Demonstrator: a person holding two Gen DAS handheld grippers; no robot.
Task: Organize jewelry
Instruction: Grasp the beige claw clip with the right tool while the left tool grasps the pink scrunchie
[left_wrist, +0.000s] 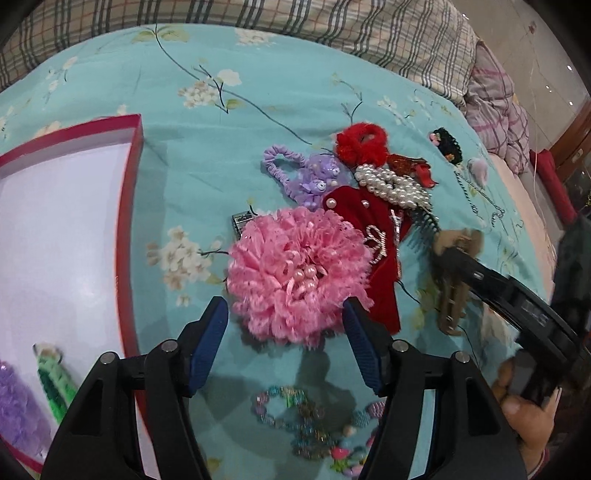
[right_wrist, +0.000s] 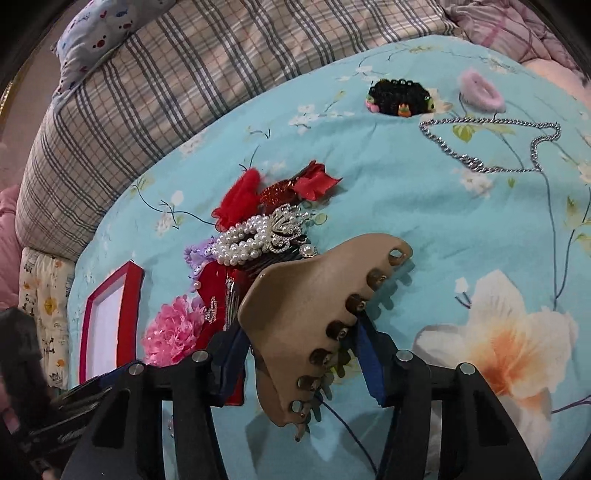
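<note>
Right wrist view: we are seeing right claw (right_wrist: 299, 345) gripping tan hair claw clip (right_wrist: 314, 314).
Left claw (left_wrist: 286, 347): we are holding it wide open, empty, straddling pink flower clip (left_wrist: 295, 277).
Box (left_wrist: 133, 184): lying left on bed (left_wrist: 221, 147).

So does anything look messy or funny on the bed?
Yes, a bit. The pearl comb, red velvet bow and purple scrunchie lie heaped on each other beside the pink flower clip. The silver chain sprawls loose, far from the red box. Nothing looks broken.
</note>
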